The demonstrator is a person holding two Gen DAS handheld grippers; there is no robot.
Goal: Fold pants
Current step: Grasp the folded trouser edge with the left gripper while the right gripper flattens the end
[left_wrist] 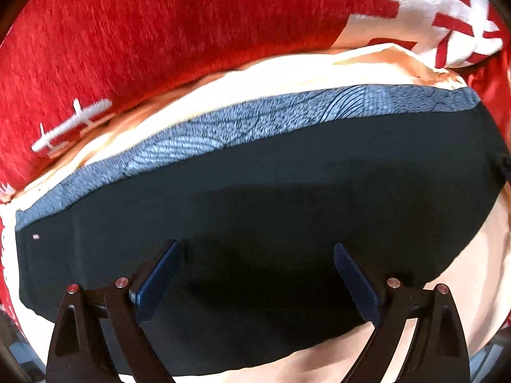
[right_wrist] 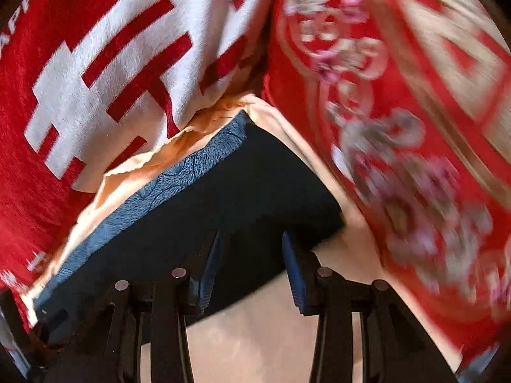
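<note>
The dark pants [left_wrist: 271,198] lie flat on a cream sheet [left_wrist: 287,73], with a blue-grey patterned band [left_wrist: 242,124] along their far edge. My left gripper [left_wrist: 257,249] is open, its fingers spread over the dark cloth near its front edge, holding nothing. In the right wrist view the pants [right_wrist: 223,191] show a squared corner at the right. My right gripper [right_wrist: 250,239] is open over that near right corner, its right pad [right_wrist: 295,274] close to the cloth's edge, gripping nothing.
A red blanket with white markings [left_wrist: 143,32] lies behind the pants and also shows in the right wrist view [right_wrist: 111,63]. A red flowered blanket [right_wrist: 399,127] rises close on the right. Bare cream sheet [right_wrist: 255,335] lies in front of the pants.
</note>
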